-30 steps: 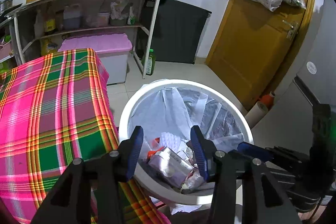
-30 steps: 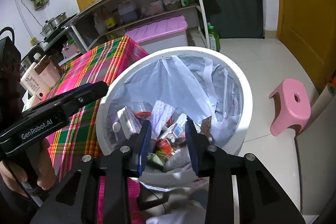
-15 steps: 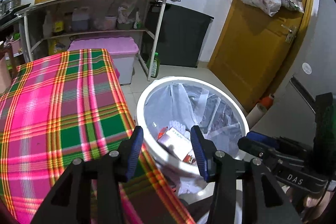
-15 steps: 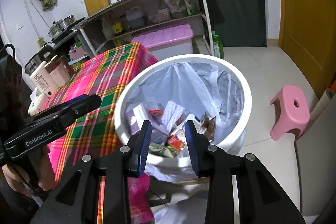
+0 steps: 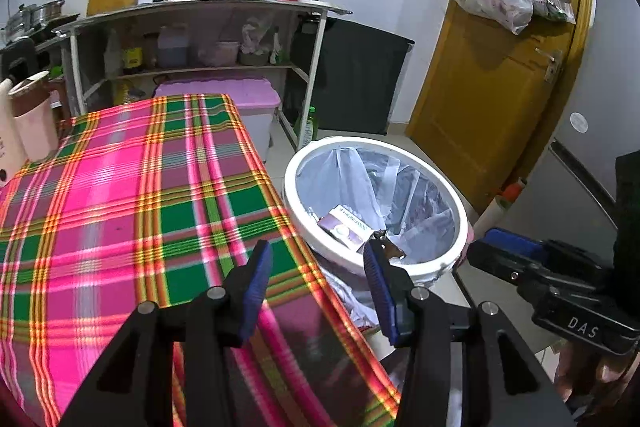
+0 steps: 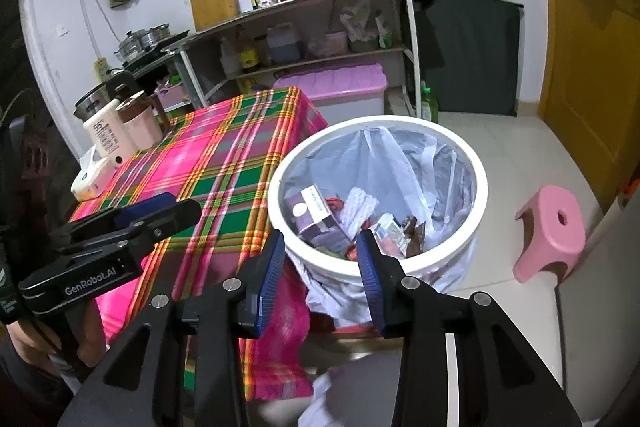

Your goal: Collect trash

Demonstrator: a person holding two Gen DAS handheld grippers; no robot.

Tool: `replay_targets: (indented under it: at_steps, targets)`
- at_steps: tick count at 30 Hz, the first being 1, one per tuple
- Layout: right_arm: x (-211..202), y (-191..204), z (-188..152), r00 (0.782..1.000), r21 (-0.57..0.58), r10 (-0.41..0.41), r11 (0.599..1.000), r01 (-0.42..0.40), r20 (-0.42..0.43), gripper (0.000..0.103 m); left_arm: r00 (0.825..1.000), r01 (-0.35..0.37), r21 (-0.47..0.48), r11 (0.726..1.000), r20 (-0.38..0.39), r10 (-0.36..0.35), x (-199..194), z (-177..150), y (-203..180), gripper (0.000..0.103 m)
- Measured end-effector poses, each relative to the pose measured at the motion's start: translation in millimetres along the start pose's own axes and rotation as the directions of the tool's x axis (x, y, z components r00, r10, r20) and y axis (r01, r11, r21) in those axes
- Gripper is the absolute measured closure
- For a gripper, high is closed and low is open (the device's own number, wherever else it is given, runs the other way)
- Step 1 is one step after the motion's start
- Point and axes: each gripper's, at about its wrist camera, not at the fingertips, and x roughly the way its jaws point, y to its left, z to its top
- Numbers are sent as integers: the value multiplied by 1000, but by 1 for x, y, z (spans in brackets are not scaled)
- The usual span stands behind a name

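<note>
The trash bin (image 6: 378, 195) sits on the floor against the corner of the plaid-covered surface (image 5: 120, 207), at about 1 o'clock from your left tongs (image 5: 316, 291) and 12 o'clock from your right tongs (image 6: 320, 277). One bin, one clear liner bag (image 6: 400, 155), and inside it a heap: a purple-and-white box (image 6: 316, 211) and several wrappers too jumbled to count. Both tongs hold nothing; the left stands about half open, and the right has just been opening wider with nothing between its pads. You seem to be between drops. The cloth shows no loose litter in either view, so the next move is to look for what remains. At 10 o'clock on the surface stand two bottles (image 6: 120, 133), a kettle (image 6: 100, 97) and one tissue pack (image 6: 92, 177), probably not trash. One pink stool (image 6: 550, 231) sits at 3 o'clock.
</note>
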Motion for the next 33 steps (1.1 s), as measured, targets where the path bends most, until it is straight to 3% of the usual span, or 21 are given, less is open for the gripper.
replay_targets:
  at_steps: [14,33]
  targets:
    - [-30,24,-19,999,-45,-9,999,11,41,63,997,-79,-24,997,25,79,-38,-28,2,53]
    - [-45,37,-34,999,-68,-13,998,17,49,63,994,-100,-23,995,32,101,-57,-46,-1,53]
